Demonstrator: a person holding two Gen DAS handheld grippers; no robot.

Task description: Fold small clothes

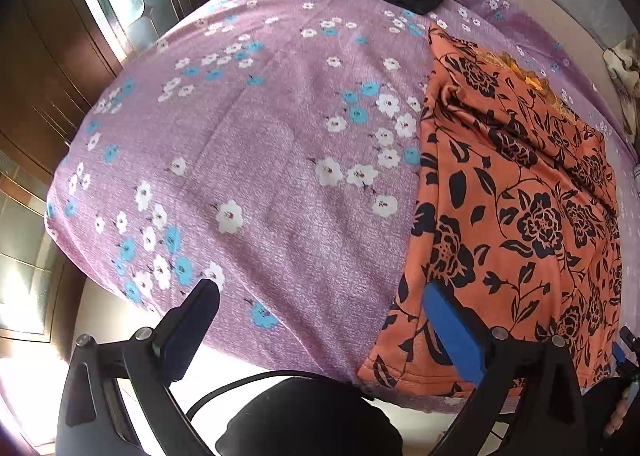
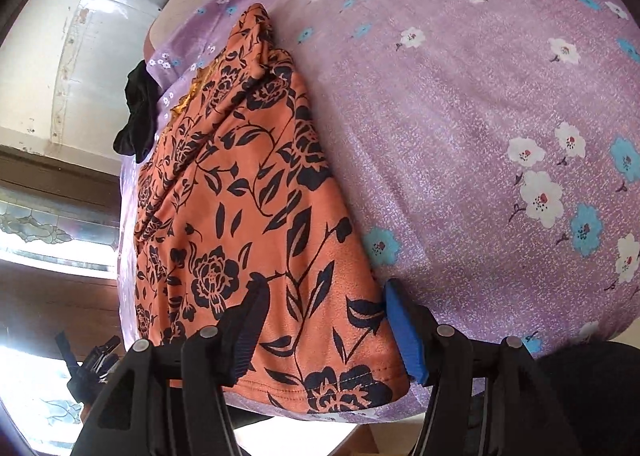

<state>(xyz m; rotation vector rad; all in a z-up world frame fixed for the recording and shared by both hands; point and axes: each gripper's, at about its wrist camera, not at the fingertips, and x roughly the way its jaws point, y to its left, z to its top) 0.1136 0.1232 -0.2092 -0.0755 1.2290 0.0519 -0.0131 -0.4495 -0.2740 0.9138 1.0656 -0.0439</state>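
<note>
Your left gripper (image 1: 320, 324) stood wide, empty. Your right gripper (image 2: 324, 320) straddled the orange garment's (image 2: 248, 196) near hem on the bedsheet (image 2: 480, 116), apparently unpinched; closing shallow risked slipping.

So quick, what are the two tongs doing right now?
Left tongs: open wide, holding nothing, at the orange floral garment's edge.
Right tongs: open, straddling the garment's hem, not gripping it.
</note>
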